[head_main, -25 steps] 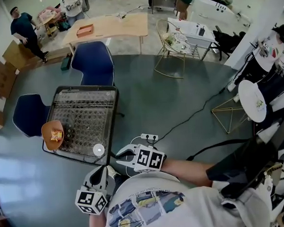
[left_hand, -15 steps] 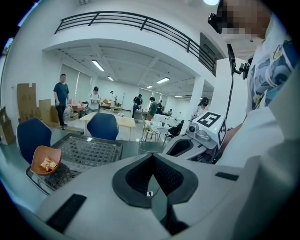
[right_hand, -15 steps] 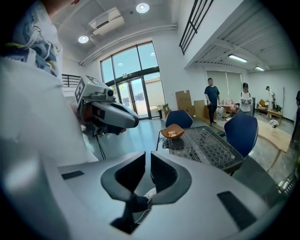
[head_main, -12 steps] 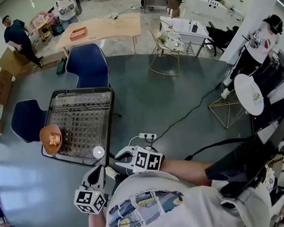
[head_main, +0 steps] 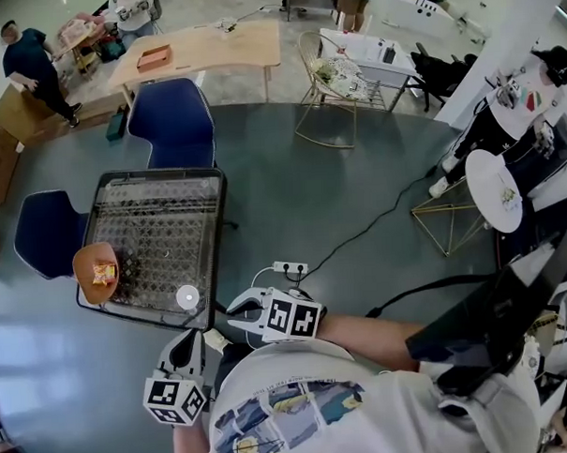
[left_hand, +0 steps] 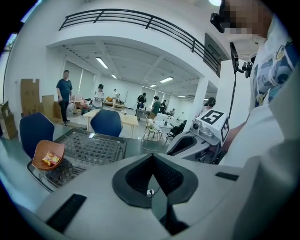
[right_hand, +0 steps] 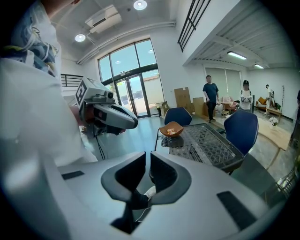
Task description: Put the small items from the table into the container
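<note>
A dark glass-topped table [head_main: 162, 226] stands ahead and to my left. On its left edge sits an orange bowl [head_main: 90, 267] with a yellow snack packet [head_main: 104, 273] inside. A small white round item [head_main: 187, 296] lies near the table's front edge. My left gripper [head_main: 193, 339] hangs low by my body just short of that edge, jaws shut and empty [left_hand: 151, 155]. My right gripper [head_main: 231, 314] is held beside it to the right, clear of the table. Its pads stand a narrow gap apart with nothing between them [right_hand: 145, 157].
Two blue chairs [head_main: 171, 118] [head_main: 38, 232] stand behind and left of the table. A white power strip [head_main: 285, 267] with a black cable lies on the floor near my right gripper. A wire chair [head_main: 329, 97], a gold wire stool [head_main: 448, 228] and several people are farther off.
My left gripper has dropped a little and stays shut. The right gripper has held its place. The table and bowl have slid slightly up and left in the head view.
</note>
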`<state>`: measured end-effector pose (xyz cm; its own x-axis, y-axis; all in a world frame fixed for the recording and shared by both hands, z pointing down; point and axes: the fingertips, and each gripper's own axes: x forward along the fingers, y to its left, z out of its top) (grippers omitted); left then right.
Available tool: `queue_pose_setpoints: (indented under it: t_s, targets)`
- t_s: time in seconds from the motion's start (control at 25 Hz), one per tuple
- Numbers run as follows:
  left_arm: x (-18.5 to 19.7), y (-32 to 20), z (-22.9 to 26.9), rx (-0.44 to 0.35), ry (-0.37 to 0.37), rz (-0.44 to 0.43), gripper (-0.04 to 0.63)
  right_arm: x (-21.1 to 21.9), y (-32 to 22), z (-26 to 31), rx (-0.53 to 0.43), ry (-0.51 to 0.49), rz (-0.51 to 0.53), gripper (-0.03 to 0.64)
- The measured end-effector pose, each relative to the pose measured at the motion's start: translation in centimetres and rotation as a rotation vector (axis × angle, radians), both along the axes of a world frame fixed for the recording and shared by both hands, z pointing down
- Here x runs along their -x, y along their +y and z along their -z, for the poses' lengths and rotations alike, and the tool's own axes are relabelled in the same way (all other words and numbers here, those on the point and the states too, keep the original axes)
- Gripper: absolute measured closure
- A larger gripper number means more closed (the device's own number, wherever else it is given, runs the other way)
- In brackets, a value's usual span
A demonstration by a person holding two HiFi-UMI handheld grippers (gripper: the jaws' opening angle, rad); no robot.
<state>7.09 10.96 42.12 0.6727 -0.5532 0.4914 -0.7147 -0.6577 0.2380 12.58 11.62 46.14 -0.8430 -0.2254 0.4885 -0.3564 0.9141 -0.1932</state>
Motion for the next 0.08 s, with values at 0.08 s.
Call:
queue_pose_setpoints:
  t_s: [0.08]
  targets:
    - [0.51,-0.55,-0.11,0.004,0.0,0.004,0.586,0.5,-0.52,-0.02,0.002,0.0,0.003,0.577]
